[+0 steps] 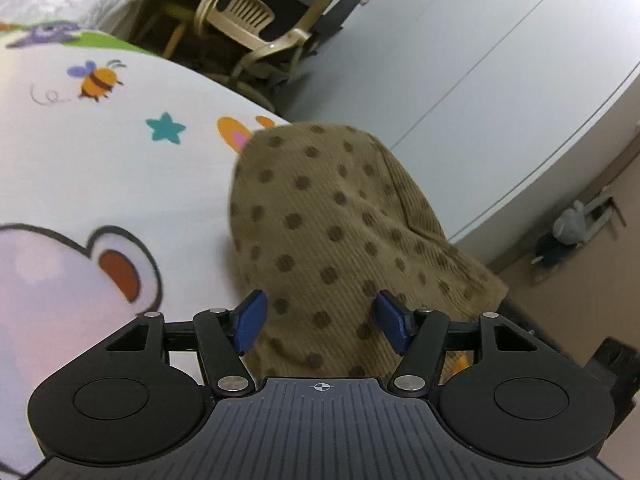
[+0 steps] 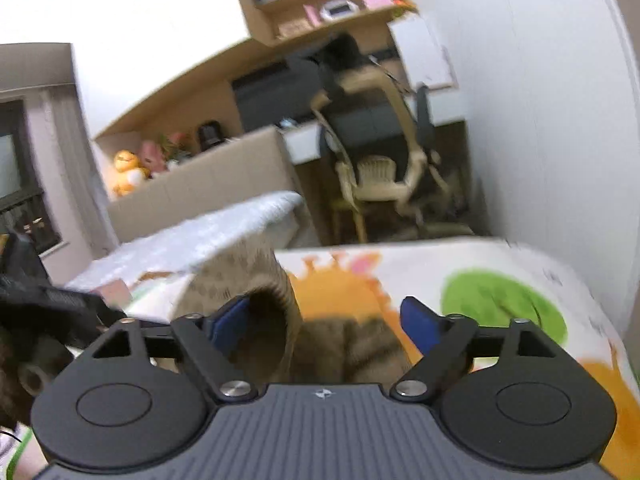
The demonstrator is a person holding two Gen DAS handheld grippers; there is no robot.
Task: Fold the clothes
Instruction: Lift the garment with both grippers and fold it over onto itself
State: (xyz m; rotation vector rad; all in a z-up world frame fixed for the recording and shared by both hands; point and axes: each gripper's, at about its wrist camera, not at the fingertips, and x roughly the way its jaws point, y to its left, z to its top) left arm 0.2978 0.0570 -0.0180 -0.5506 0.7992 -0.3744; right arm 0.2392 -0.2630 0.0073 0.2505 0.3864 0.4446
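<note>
A brown garment with darker polka dots (image 1: 340,216) lies bunched on a white bed sheet with cartoon prints (image 1: 120,168), near the bed's edge. My left gripper (image 1: 322,320) is over its near end, blue pads (image 1: 250,320) spread apart with the cloth lying between them and not pinched. In the right wrist view, blurred, the same garment (image 2: 352,348) lies below my right gripper (image 2: 324,326). A tube-like sleeve opening (image 2: 260,316) stands up beside the left blue pad (image 2: 228,322). The right gripper's jaws stand wide apart and grip nothing.
The bed's edge drops to a pale floor (image 1: 440,40). A beige plastic chair (image 2: 380,176) stands at a desk beyond the bed. A folded white quilt (image 2: 208,236) lies on the bed's far side, with a cardboard box (image 2: 208,184) and plush toys (image 2: 128,172) behind it.
</note>
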